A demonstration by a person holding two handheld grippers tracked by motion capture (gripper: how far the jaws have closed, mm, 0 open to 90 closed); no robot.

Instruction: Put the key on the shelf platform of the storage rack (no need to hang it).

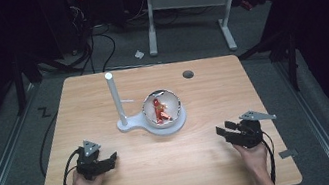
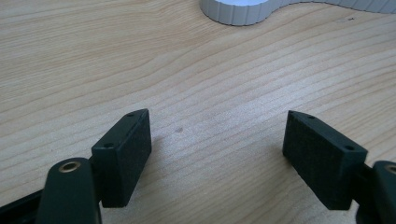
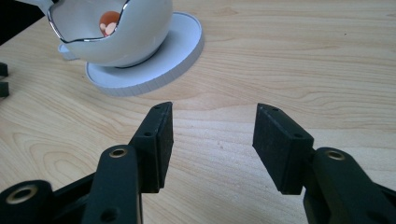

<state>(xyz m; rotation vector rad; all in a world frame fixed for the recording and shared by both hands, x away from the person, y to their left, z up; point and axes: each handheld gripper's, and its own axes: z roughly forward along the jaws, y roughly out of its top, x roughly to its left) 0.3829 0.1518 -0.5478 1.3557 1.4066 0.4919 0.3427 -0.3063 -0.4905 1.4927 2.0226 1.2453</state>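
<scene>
Two grippers rest on the wooden table [image 1: 213, 155], both with jaws wide apart and holding nothing. The white bowl [image 1: 162, 107] with red pieces inside sits on a white base [image 1: 177, 122] at the table's middle, beside an upright white post [image 1: 115, 100]. It lies ahead of both: up and right from the left gripper [image 1: 106, 164], up and left from the right gripper [image 1: 225, 132]. Neither is clearly nearer, I judge.

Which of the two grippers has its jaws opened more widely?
The left gripper: its own view shows a wider gap than the right gripper shows.
</scene>
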